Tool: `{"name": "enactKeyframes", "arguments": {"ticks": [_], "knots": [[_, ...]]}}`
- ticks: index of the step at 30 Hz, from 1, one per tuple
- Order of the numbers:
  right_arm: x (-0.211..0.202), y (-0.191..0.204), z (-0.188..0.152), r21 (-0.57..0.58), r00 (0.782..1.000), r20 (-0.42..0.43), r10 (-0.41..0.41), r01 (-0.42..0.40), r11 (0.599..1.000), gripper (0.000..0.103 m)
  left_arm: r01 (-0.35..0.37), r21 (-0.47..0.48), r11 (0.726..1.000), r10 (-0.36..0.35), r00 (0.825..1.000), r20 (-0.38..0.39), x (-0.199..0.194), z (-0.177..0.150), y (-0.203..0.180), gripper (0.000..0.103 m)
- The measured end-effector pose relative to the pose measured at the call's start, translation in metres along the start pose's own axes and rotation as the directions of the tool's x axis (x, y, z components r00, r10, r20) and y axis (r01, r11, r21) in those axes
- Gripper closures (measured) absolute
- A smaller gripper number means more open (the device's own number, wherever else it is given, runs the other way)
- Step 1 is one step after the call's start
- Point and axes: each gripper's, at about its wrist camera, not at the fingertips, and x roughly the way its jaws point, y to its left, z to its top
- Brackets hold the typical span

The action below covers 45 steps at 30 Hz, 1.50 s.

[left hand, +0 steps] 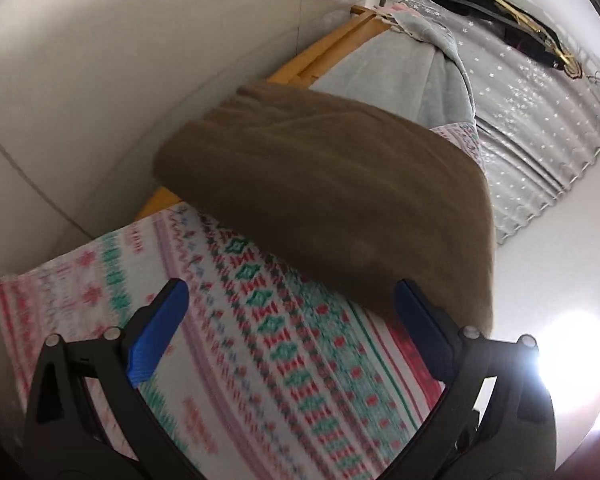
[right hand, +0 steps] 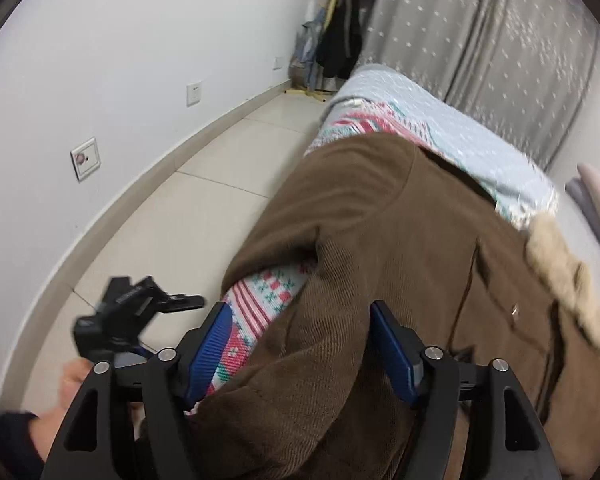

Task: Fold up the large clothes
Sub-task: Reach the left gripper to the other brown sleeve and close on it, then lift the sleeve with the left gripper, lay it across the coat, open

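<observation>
A brown corduroy coat (right hand: 380, 220) with a pale fur collar (right hand: 560, 276) lies spread on a bed over a patterned knit blanket (right hand: 260, 292). My right gripper (right hand: 300, 308) points down at it, jaws wide, straddling a rounded fold of the coat. The left pad stands clear over the blanket, so nothing is pinched. In the tilted left wrist view the coat (left hand: 320, 184) lies beyond my left gripper (left hand: 291, 286), which is open over the blanket (left hand: 240, 360). Its right finger is close to the coat's edge. A hand (right hand: 72, 380) holds a black tool body (right hand: 132, 304) low beside the bed.
Light blue bedding (right hand: 440, 120) covers the far end of the bed. A wooden bed frame (left hand: 324, 60) shows by the wall. Tiled floor (right hand: 200, 200) runs along the bed's left side. Grey curtains (right hand: 480, 40) and a rack of dark clothes (right hand: 340, 40) stand at the back.
</observation>
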Motion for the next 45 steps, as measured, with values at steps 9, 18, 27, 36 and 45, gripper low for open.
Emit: {"name": "enactKeyframes", "arguments": {"ticks": [9, 18, 27, 36, 45], "knots": [[-0.002, -0.003, -0.001, 0.026, 1.000, 0.023, 0.017, -0.018, 1.000, 0.027, 0.098, -0.029, 0.995, -0.093, 0.986, 0.136, 0.017, 0.016, -0.002, 0.001], [-0.003, -0.006, -0.001, 0.053, 0.999, 0.045, 0.024, -0.027, 0.998, 0.027, 0.078, -0.034, 0.996, -0.069, 0.973, 0.222, 0.003, 0.018, -0.016, 0.076], [-0.027, -0.055, 0.003, 0.273, 0.986, 0.146, 0.074, -0.112, 0.955, 0.034, -0.118, 0.392, 0.913, -0.125, 0.832, 0.541, -0.131, -0.031, -0.202, 0.094], [0.011, -0.105, 0.006, 0.480, 0.990, 0.018, 0.140, -0.131, 0.868, 0.034, -0.266, 0.690, 0.673, -0.235, 0.808, 0.541, -0.154, -0.137, -0.372, 0.096], [0.036, -0.094, 0.059, 0.484, 0.981, 0.002, 0.195, -0.172, 0.858, 0.034, -0.310, 0.777, 0.548, -0.220, 0.843, 0.492, -0.114, -0.165, -0.451, 0.097]]}}
